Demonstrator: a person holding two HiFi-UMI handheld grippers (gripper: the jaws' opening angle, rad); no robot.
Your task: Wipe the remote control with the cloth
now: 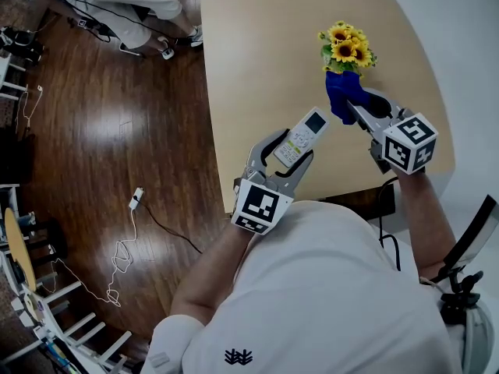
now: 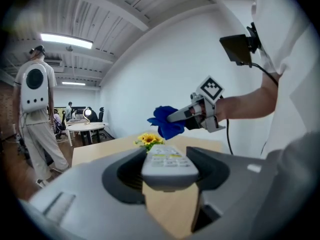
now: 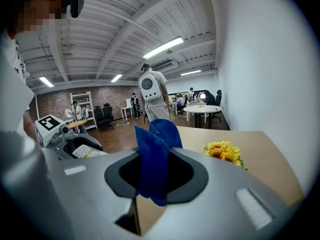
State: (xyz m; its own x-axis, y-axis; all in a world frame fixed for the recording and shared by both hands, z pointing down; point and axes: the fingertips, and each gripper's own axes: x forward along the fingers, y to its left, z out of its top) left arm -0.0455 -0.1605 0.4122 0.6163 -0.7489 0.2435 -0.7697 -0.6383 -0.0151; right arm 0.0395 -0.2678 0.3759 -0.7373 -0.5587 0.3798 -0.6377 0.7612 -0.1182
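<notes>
My left gripper [image 1: 290, 148] is shut on a white remote control [image 1: 301, 137], held above the table's near edge with its screen end pointing away. Seen from the left gripper view, the remote control [image 2: 167, 163] lies between the jaws, buttons up. My right gripper [image 1: 352, 108] is shut on a blue cloth [image 1: 341, 94], which hangs bunched a short way right of the remote's far end, apart from it. In the right gripper view the cloth [image 3: 154, 156] stands folded between the jaws, and the left gripper with the remote [image 3: 85, 151] shows at the left.
A bunch of yellow sunflowers [image 1: 346, 47] lies on the light wooden table [image 1: 265, 61] just beyond the cloth. A dark wood floor with a loose white cable [image 1: 125, 244] lies to the left. A person [image 2: 34, 119] stands on the floor across the room.
</notes>
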